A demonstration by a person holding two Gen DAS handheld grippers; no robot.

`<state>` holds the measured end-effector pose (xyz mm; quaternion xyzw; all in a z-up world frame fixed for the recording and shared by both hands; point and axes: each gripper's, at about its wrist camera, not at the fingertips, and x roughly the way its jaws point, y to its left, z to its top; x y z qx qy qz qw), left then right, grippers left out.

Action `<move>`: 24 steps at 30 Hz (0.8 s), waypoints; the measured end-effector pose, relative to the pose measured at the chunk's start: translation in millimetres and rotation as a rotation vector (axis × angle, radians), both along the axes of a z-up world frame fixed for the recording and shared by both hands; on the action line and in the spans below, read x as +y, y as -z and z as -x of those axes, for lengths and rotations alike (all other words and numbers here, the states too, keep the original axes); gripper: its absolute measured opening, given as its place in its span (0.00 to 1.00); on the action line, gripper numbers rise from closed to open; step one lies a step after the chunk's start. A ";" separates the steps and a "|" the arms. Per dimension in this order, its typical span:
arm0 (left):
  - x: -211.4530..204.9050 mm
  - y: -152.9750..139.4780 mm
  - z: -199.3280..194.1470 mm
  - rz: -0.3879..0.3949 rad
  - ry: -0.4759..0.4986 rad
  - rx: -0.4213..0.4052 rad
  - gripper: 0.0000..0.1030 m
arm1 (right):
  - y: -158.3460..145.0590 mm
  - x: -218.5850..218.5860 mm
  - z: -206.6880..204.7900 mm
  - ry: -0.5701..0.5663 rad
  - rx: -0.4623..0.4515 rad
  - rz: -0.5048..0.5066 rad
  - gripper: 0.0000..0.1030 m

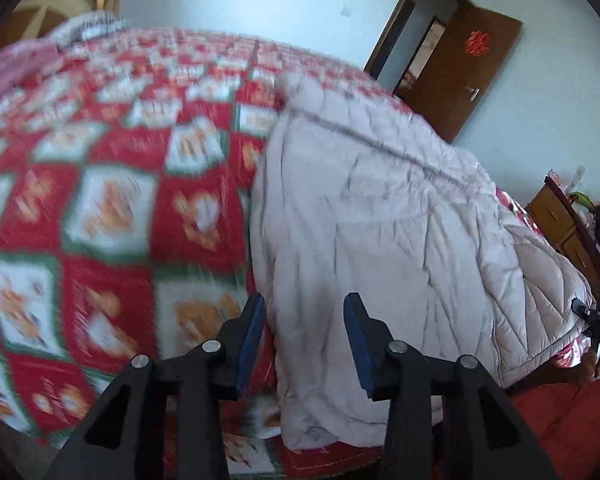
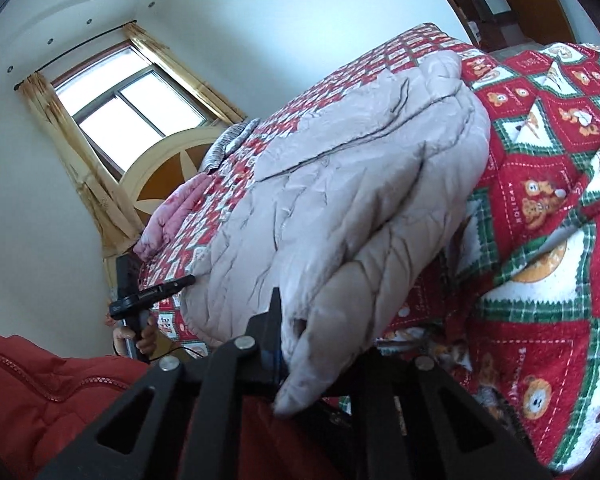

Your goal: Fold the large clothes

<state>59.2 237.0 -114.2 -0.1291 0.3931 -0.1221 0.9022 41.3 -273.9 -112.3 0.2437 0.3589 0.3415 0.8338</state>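
A pale pink-grey quilted down coat (image 1: 380,216) lies on a bed, partly folded over itself. My left gripper (image 1: 304,336) is open, its blue pads (image 1: 252,340) on either side of the coat's near edge without gripping it. In the right wrist view the coat (image 2: 340,200) bulges toward the camera. My right gripper (image 2: 300,344) is shut on a thick fold of the coat's hem (image 2: 312,360), which hides the right finger. The left gripper (image 2: 152,294) shows at the left in the right wrist view, held by a hand.
The bed is covered by a red, green and white holiday-print quilt (image 1: 100,200), also in the right view (image 2: 540,240). A pink blanket (image 2: 172,216) lies by the headboard (image 2: 168,160). A brown door (image 1: 460,76) and wooden drawers (image 1: 560,224) stand beyond. The person's red jacket (image 2: 40,400) is near.
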 end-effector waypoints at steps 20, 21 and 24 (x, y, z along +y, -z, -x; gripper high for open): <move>-32.0 49.0 -10.3 -0.057 0.141 0.153 0.76 | 4.4 -21.0 -5.4 0.033 0.027 -0.099 0.14; -28.3 51.8 -11.3 -0.008 0.138 0.161 0.76 | 4.4 -20.1 -5.1 0.033 0.028 -0.098 0.14; -23.7 61.0 -13.5 0.104 0.131 0.195 0.76 | 6.7 -19.2 -5.7 0.034 0.038 -0.093 0.14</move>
